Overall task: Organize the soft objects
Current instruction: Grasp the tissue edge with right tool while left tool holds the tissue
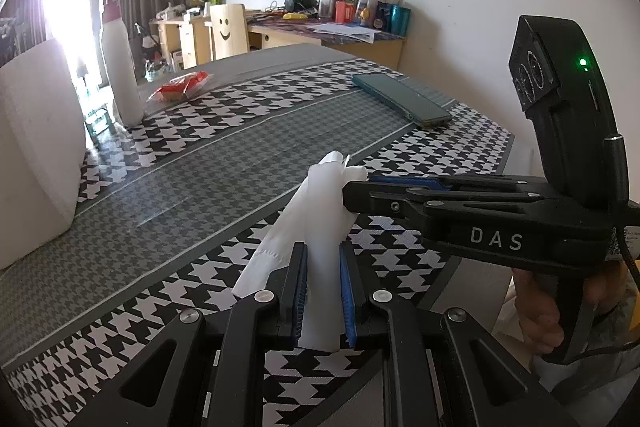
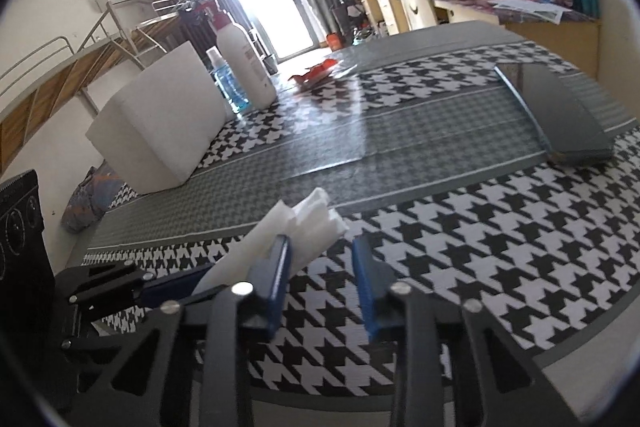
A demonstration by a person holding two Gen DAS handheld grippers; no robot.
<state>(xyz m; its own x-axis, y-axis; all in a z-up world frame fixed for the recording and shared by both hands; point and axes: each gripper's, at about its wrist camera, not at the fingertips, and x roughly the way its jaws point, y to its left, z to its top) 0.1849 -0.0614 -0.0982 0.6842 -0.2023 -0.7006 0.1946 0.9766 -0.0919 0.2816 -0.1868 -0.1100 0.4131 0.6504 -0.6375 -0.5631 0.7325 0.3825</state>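
white tissue [image 1: 320, 211]: light, limp, tears easily, so we grip folded layers, never a loose edge | left gripper [image 1: 323, 291] clenched on its near end, lifted off the table [image 1: 224, 155] | right gripper [image 2: 320, 281] released, far end just left of its pads.

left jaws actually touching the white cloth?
Touching. The left wrist view shows the left gripper with both blue jaws pressed against the white cloth standing between them.

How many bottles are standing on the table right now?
2: a tall white pump bottle at the far left, and a smaller blue-liquid bottle just beside it, behind the white foam block. Others may be hidden.
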